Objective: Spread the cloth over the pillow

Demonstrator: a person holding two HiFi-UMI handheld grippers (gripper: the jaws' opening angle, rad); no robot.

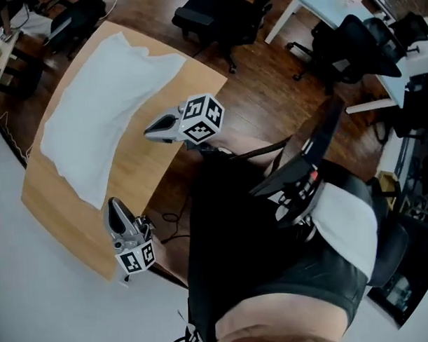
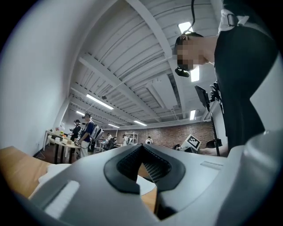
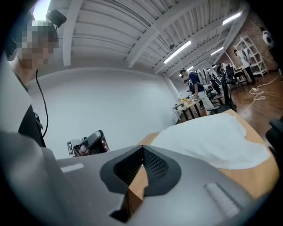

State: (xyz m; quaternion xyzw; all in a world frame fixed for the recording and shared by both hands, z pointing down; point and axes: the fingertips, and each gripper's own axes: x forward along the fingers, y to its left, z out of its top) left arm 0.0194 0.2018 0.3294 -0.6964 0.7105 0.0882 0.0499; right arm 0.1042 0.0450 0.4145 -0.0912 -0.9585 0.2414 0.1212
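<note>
Desk: light wood with a curved near edge, standing on a dark wooden floor.

Cloth: white, lying opened out along the length of the desk and covering most of its left and middle. Its edges are uneven and one corner reaches toward the near end. In the right gripper view the cloth rises as a soft, low mound above the wood. Whatever lies under it cannot be made out.

Left gripper: over the near end of the desk, tips pointing toward the cloth's near corner and just beside it. Its own view shows the left gripper with jaws clenched together and nothing between them. Only wood and a strip of white cloth show beyond.

Right gripper: over the bare wood at the desk's right side, tips aimed at the cloth's long edge and near it, with no contact visible. Its own view confirms the right gripper has jaws pressed together and empty — bare desk shows through the gap.

Surroundings: black office chairs beyond the desk; several people at distant tables in the left gripper view.
</note>
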